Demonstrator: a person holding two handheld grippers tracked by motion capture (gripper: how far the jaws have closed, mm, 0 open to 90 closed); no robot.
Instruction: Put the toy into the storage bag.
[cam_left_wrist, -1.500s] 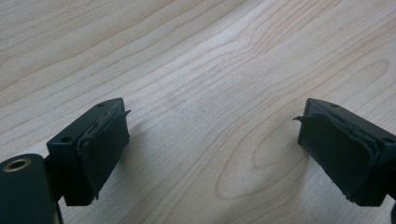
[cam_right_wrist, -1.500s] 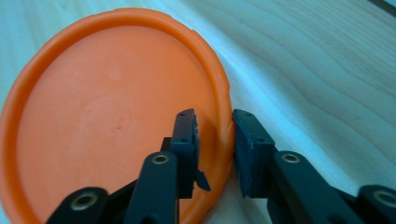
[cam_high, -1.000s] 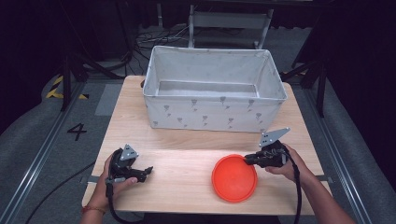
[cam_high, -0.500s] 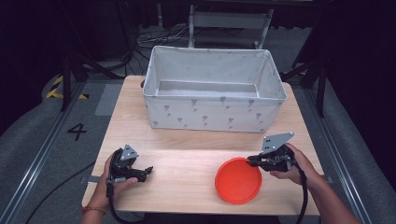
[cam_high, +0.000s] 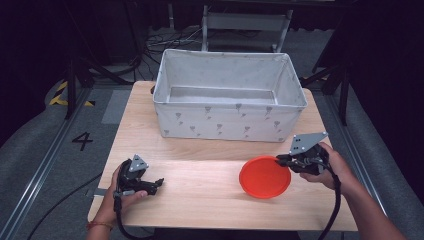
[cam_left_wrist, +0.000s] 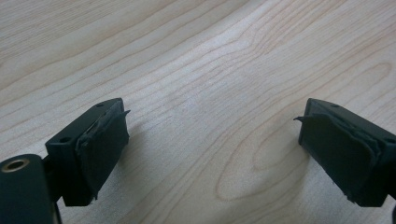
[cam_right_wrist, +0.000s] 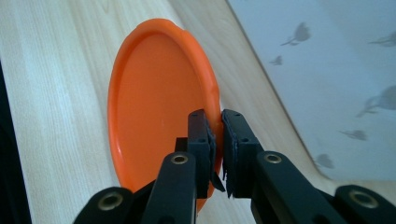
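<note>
Grip on the orange plate (cam_high: 264, 176) was thin: in the right gripper view the right gripper (cam_right_wrist: 216, 140) had its jaws pinched nearly together on just the near edge of the plate's rim, with the rest of the disc hanging out beyond the pads. In the high view that plate sat at the lower right of the frame, tilted, in front of the white fabric bin (cam_high: 227, 118) and near the bin's front wall, while the right gripper (cam_high: 281, 158) held it from its right-hand edge. From here the likeliest trouble, as I judged it, was the plate pivoting or slipping out of so narrow a bite, since its weight sat well off to one side of the pads; a quick swing toward the bin could also have knocked the plate's far edge against the soft front wall and twisted it loose. The left gripper (cam_high: 158, 183) rested at the lower left of the wooden table (cam_high: 200, 165), jaws wide apart over bare wood in the left gripper view, holding nothing, so it could not steady a slipping plate
</note>
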